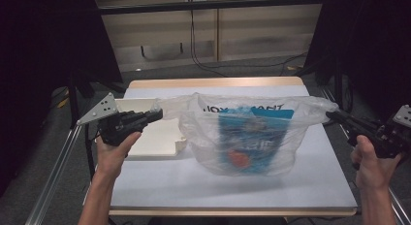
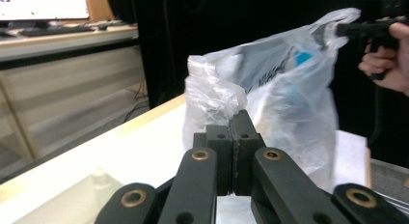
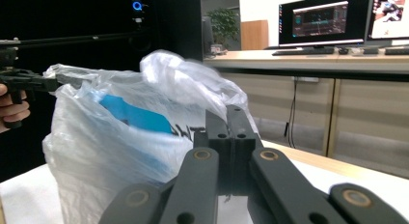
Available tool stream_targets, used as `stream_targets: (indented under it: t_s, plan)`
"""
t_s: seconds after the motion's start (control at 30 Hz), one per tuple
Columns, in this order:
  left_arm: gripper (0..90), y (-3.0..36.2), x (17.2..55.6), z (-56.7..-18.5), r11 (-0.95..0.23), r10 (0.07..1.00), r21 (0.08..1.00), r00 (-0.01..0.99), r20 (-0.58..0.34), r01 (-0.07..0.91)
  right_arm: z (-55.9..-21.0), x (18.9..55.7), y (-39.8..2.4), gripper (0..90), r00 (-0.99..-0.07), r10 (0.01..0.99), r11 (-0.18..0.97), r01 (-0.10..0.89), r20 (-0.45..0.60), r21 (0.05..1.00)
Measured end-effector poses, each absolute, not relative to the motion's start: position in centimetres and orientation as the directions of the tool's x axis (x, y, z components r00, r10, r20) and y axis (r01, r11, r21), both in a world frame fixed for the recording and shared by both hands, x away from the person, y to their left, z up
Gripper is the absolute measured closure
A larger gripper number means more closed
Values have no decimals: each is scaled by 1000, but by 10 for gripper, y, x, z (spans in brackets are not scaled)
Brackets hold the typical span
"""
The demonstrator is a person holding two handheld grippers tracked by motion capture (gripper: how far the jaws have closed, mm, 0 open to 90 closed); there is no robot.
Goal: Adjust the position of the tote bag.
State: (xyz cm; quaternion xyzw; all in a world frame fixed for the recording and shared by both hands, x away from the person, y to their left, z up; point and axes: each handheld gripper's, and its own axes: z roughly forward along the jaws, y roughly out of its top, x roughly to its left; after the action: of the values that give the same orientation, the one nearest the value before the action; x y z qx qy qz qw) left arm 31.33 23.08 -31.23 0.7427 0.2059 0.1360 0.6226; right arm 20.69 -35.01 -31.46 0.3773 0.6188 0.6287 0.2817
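The left gripper (image 1: 154, 114) and right gripper (image 1: 333, 115) are each clamping a handle of the bag (image 1: 252, 147), stretching it between them above the table (image 1: 160, 186). Keeping both pulls level is probably holding the blue packet (image 1: 252, 137) steady inside (its weight is unclear). A white tray (image 1: 160, 142) is lying just under the left gripper, risking a snag.

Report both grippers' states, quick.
Left gripper: jaws closed on the plastic bag's left handle.
Right gripper: jaws closed on the bag's right handle.
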Motion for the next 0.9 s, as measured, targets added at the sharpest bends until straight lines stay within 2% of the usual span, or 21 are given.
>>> stream_targets:
  t_s: [0.07,0.4,0.6,0.9]
  plan:
    - [897,232,317,-316,-164,472,975,880,-53,148,-317,208,-349,900,-529,841,-50,122,108,991]
    - [896,225,324,-334,-215,451,957,889,-79,194,-336,221,-348,900,-507,852,-24,202,126,979]
    - [896,222,318,-336,-249,433,949,899,-69,193,-343,223,-350,900,-496,858,-17,234,135,972]
    - [897,230,295,-353,-381,409,898,911,-50,221,-347,216,-349,900,-498,856,-7,261,141,965]
